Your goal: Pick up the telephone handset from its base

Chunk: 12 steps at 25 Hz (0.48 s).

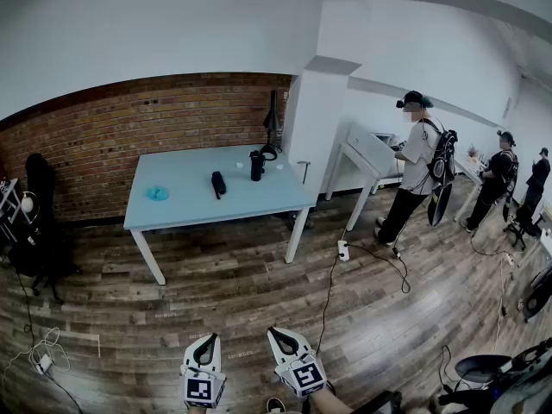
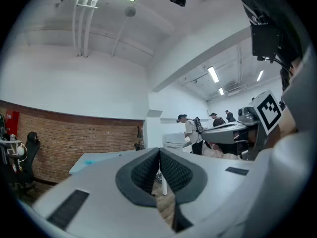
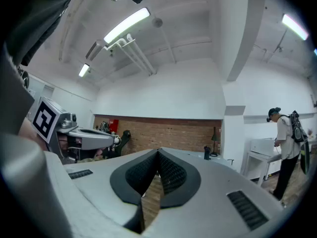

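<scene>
Table [image 1: 185, 203], pale blue, stands well away across the wooden floor [image 1: 241, 309]. A dark upright telephone [image 1: 257, 164] sits near the table's far edge. The handset looks still on its base, so approach, grasp and lift all remain. Left claw [image 1: 206, 341] and right claw [image 1: 276, 333] are pinched closed on nothing. No writing is readable, only square markers [image 1: 199, 390].

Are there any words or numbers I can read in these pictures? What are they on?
None: no words or numbers can be read anywhere.
On the left tool and right tool: the cubes carry black-and-white square patterns, not letters.
The red thing by the brick wall: too small to read.
</scene>
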{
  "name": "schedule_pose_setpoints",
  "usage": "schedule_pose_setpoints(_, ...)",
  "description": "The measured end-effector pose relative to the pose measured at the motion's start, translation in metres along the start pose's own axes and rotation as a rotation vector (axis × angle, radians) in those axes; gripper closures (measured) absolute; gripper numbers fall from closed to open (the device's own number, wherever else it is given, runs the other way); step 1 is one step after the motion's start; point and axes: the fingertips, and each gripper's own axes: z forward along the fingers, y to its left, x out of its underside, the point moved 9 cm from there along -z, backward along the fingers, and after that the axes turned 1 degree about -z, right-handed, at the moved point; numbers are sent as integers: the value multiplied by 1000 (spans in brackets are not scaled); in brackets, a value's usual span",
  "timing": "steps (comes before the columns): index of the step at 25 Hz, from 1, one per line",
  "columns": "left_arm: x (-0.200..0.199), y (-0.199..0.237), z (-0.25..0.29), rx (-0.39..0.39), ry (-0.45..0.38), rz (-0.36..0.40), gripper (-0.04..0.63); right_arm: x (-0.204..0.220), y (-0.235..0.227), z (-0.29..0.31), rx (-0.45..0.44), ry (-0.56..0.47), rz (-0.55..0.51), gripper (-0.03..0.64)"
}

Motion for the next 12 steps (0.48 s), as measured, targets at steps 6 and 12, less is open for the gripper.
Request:
schedule_pose_setpoints(6,-11,3,4,-1,-2,-4,572,-1,-4,1,-7,9,31,600)
schedule_pose_setpoints(12,-9,9,3,8,4,-3,572,5,2,8,-7,11,18,600)
